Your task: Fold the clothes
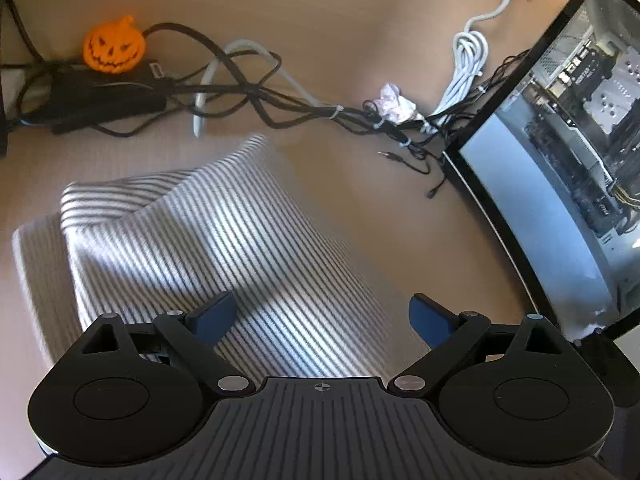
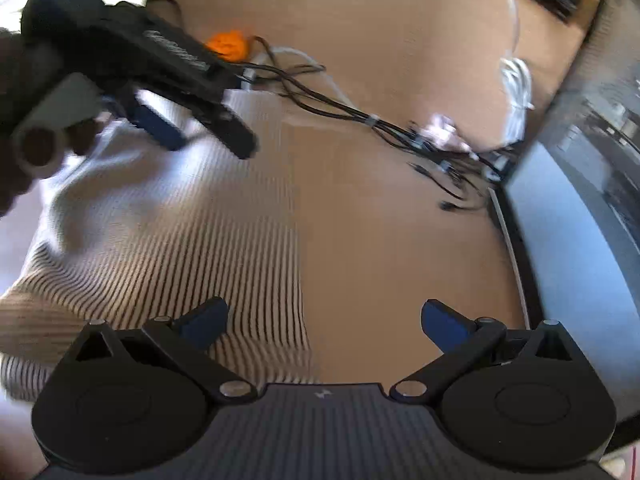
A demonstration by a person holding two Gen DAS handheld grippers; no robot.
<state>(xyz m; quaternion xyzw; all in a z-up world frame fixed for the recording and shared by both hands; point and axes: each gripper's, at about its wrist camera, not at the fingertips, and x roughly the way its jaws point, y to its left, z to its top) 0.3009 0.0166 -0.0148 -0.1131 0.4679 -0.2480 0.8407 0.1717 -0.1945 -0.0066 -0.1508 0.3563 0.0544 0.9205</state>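
A white garment with thin dark stripes (image 1: 208, 240) lies folded on the tan table (image 1: 360, 208). My left gripper (image 1: 322, 316) hovers open over its near right part, with nothing between the blue fingertips. In the right wrist view the same striped garment (image 2: 180, 256) fills the left side. My right gripper (image 2: 324, 320) is open above its right edge and holds nothing. The left gripper (image 2: 200, 136) shows there at upper left, held by a hand (image 2: 24, 148) above the cloth's far part, blurred.
An orange pumpkin figure (image 1: 114, 46) sits at the back left among black and white cables (image 1: 256, 92). A crumpled paper (image 1: 394, 104) lies by the cables. A glass-sided computer case (image 1: 560, 168) stands along the right. A coiled white cable (image 1: 468, 68) lies near it.
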